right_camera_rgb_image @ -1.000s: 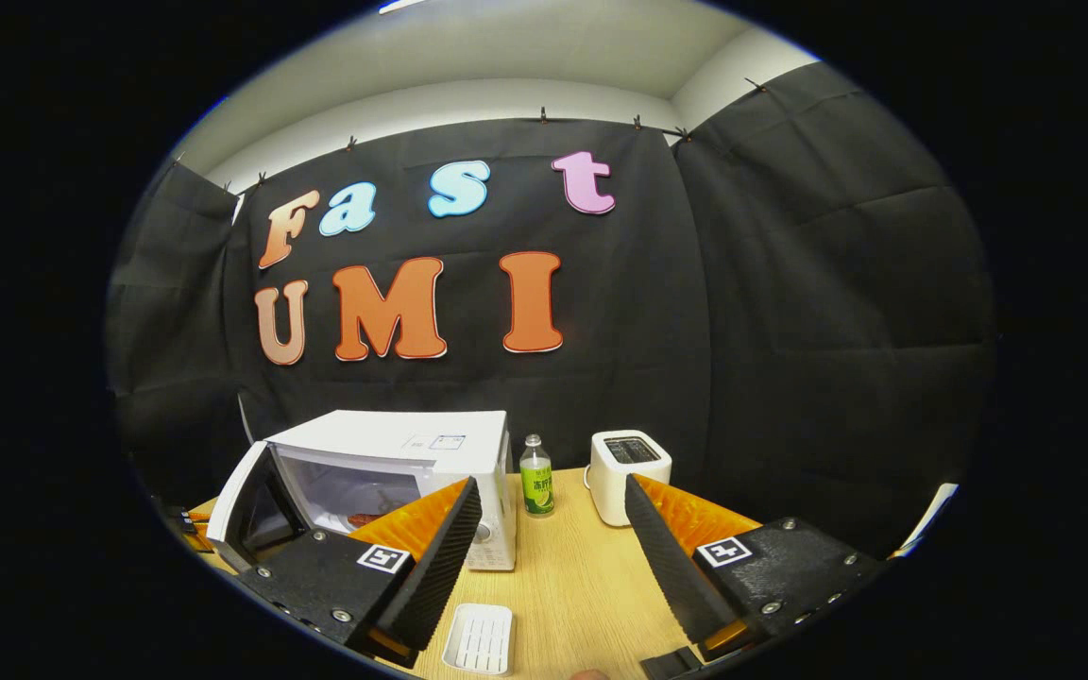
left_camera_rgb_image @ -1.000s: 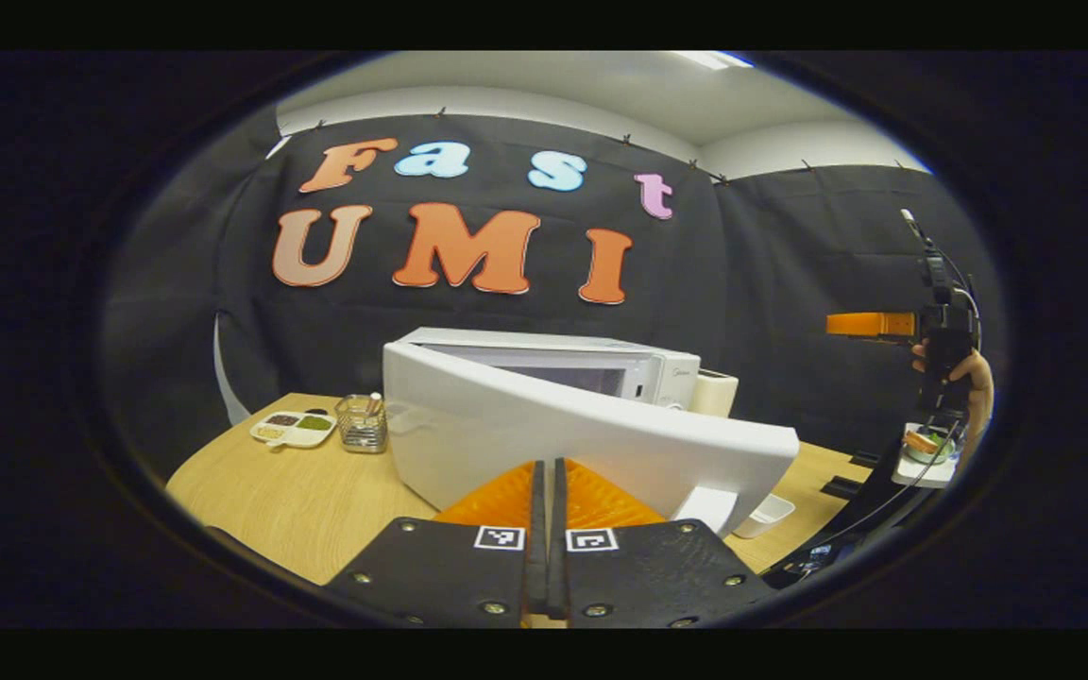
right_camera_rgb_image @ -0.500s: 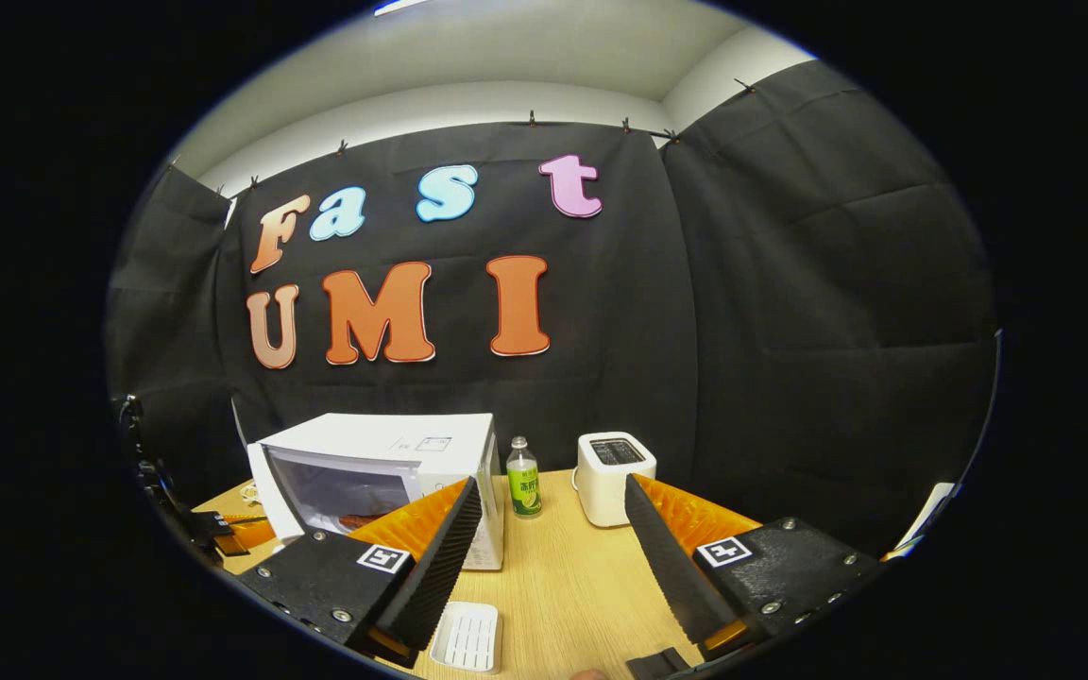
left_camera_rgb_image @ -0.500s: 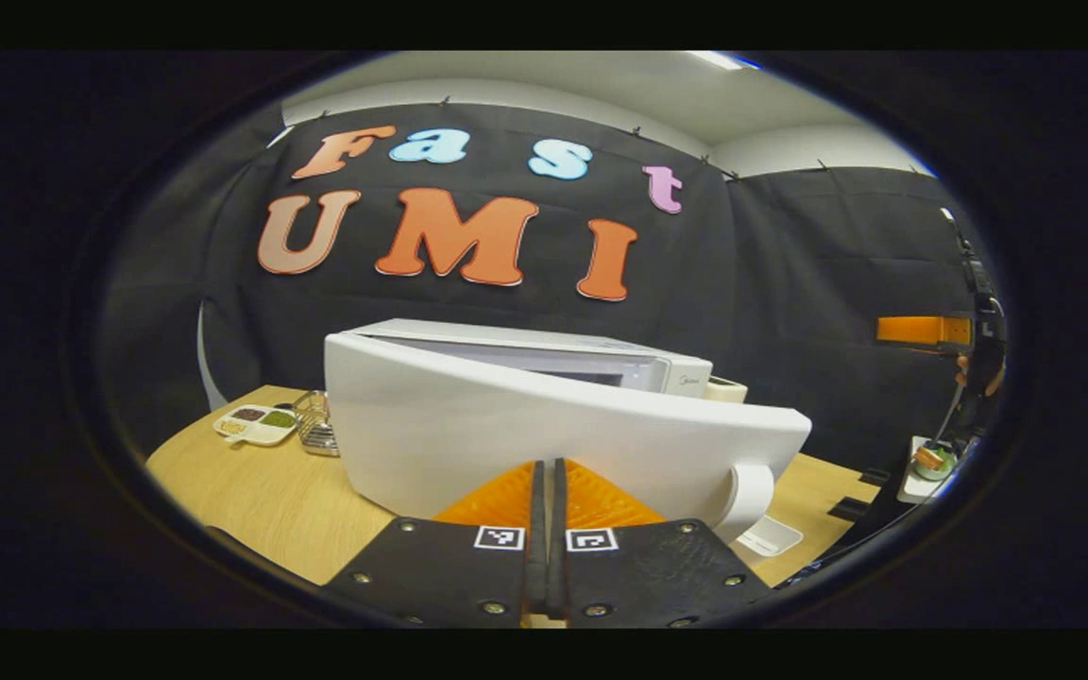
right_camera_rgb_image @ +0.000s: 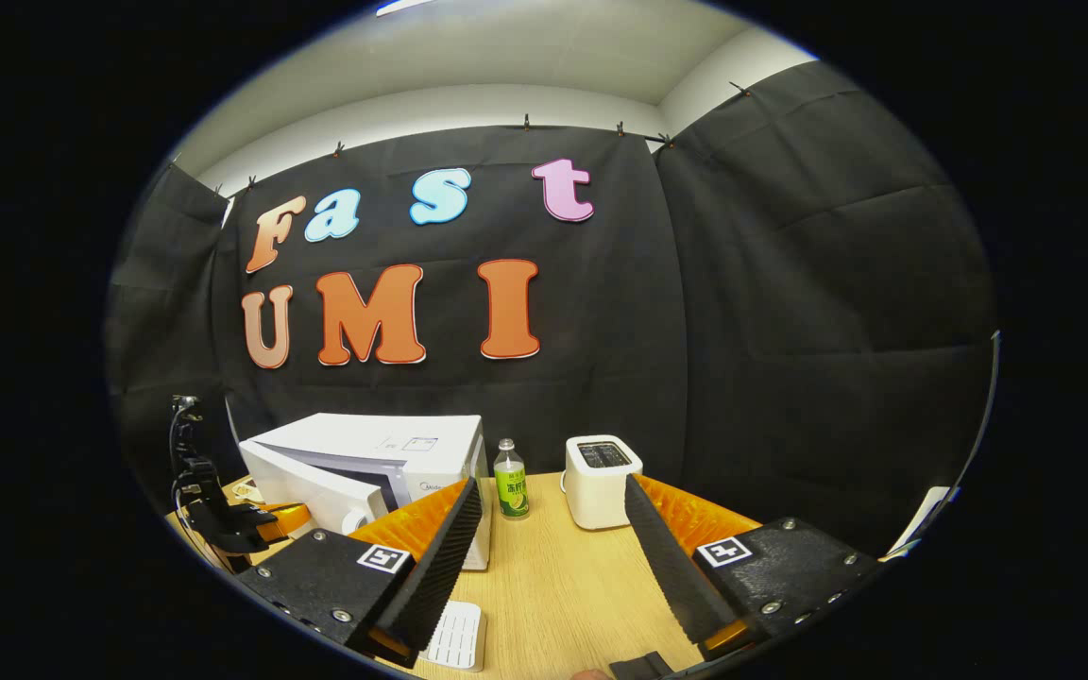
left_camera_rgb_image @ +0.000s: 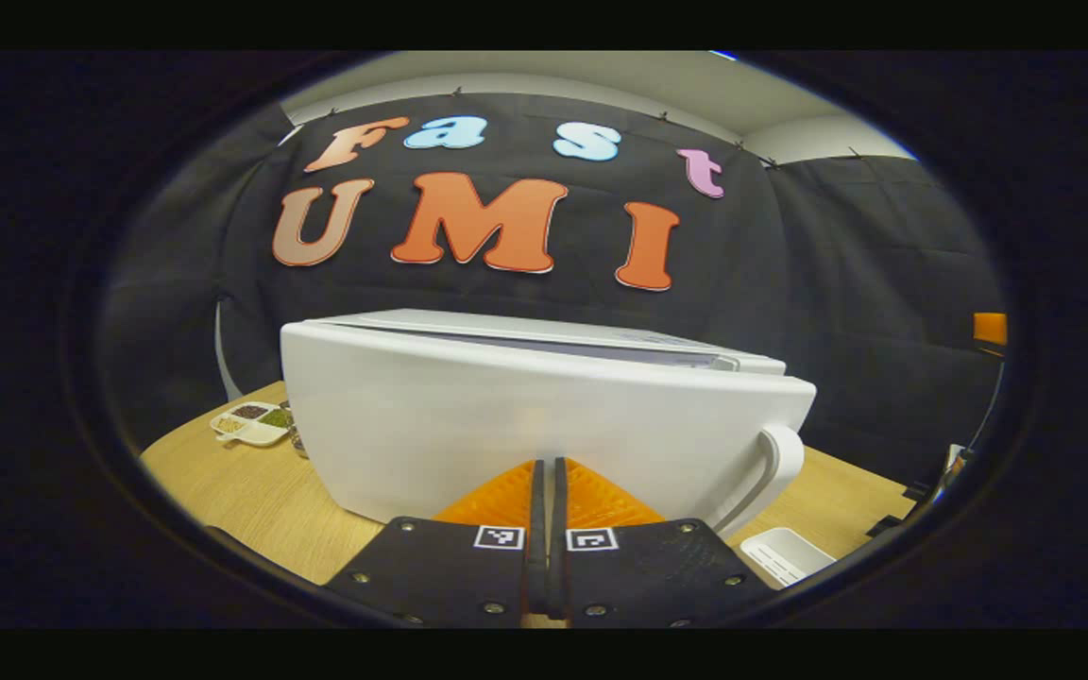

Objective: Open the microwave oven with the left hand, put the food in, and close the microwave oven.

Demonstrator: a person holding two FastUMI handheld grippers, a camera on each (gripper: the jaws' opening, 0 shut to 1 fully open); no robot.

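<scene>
1. Condiment tray [left_camera_rgb_image: 248, 422] – white, divided, at 9 o'clock in the left gripper view, on the wooden table [left_camera_rgb_image: 251, 491], just beside the microwave's far-left corner.
2. Microwave oven [left_camera_rgb_image: 544, 416] – white, centre of the left gripper view; in the right gripper view it sits at 8 o'clock.
3. Microwave door [left_camera_rgb_image: 506, 444] – white, nearly shut but still ajar; a narrow gap shows along its top edge. Its handle [left_camera_rgb_image: 771, 472] curves at 4 o'clock.
4. Left gripper [left_camera_rgb_image: 547, 482] – at 6 o'clock in its own view, orange fingers pressed together with nothing between them, tips at or against the door face; actual contact cannot be told. In the right gripper view it appears at 8 o'clock, beside the door.
5. White ridged dish [left_camera_rgb_image: 780, 555] – on the table at 5 o'clock, below the handle.
6. Green-labelled bottle [right_camera_rgb_image: 509, 478] – upright, between the microwave and the toaster.
7. Toaster [right_camera_rgb_image: 603, 480] – white, near centre of the right gripper view.
8. Right gripper [right_camera_rgb_image: 552, 529] – at 6 o'clock in its own view, jaws spread wide and empty, raised above the table.
</scene>
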